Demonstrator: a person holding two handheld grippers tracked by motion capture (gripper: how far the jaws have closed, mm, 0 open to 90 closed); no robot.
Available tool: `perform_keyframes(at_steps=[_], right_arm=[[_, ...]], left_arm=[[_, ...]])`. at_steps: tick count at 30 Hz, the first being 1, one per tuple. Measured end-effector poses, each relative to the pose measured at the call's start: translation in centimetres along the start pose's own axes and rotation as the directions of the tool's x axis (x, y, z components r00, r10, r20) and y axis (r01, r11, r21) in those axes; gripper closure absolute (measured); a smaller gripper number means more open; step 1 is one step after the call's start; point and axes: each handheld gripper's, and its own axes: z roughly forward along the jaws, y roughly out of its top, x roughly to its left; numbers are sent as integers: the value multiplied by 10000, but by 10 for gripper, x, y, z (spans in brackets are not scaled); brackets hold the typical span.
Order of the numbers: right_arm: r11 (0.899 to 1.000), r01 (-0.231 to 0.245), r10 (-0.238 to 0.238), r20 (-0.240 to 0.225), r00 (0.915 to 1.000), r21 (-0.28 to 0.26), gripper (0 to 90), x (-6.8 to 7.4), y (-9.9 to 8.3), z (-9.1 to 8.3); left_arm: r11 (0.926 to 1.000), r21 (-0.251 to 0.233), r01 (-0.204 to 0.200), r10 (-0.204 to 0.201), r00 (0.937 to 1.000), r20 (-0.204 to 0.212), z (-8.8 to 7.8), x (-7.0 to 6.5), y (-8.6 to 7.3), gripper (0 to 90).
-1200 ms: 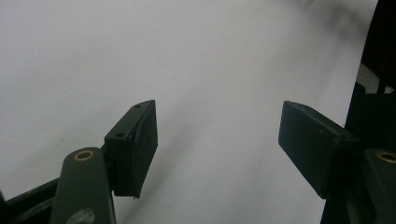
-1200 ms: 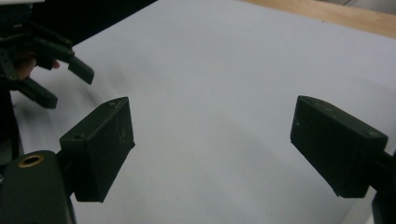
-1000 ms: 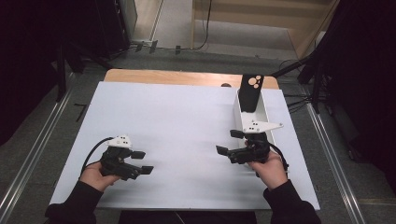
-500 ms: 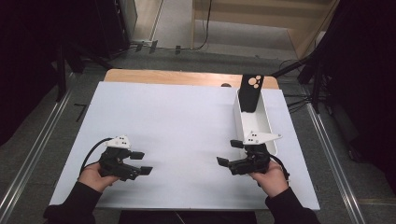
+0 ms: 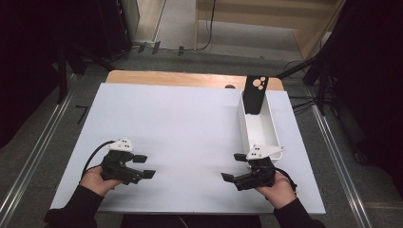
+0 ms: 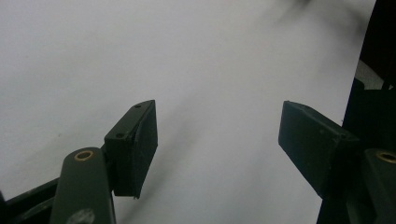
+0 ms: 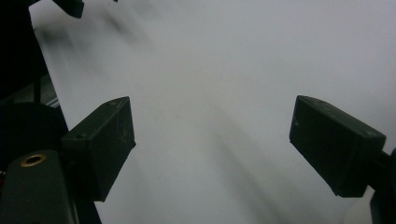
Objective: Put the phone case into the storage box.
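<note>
Both tongs, left (image 5: 144,166) and right (image 5: 231,167), gape empty over the seemingly bare white table (image 5: 190,123).

Looks like a lab / recording rig, not a home: table (image 5: 190,123) w/ plain white top, metal rails (image 5: 28,166) on grey floor (image 5: 180,28) both sides, black stands (image 5: 323,80) & cables (image 5: 304,102) around, dark surroundings, wood platform (image 5: 266,14) at back.
</note>
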Motion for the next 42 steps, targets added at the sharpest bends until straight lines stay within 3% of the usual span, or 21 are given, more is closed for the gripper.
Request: perform_keyframes(at_steps=[6, 11, 28, 42], right_arm=[[9991, 414, -415, 69, 9991, 116, 146, 4, -7, -1], [9986, 113, -106, -145, 9998, 519, 191, 5, -14, -1], [9908, -509, 498, 125, 9987, 1253, 190, -6, -37, -12], [9900, -710, 652, 508, 9966, 1216, 190, -19, -45, -21]], left_arm=[[10000, 32, -25, 25, 10000, -7, 0, 0, 0, 287], [10000, 22, -21, 21, 10000, -22, 0, -1, 0, 287], [10000, 65, -8, 7, 10000, 24, -1, -3, -4, 287], [9998, 174, -28, 27, 10000, 29, 0, -3, -6, 287]])
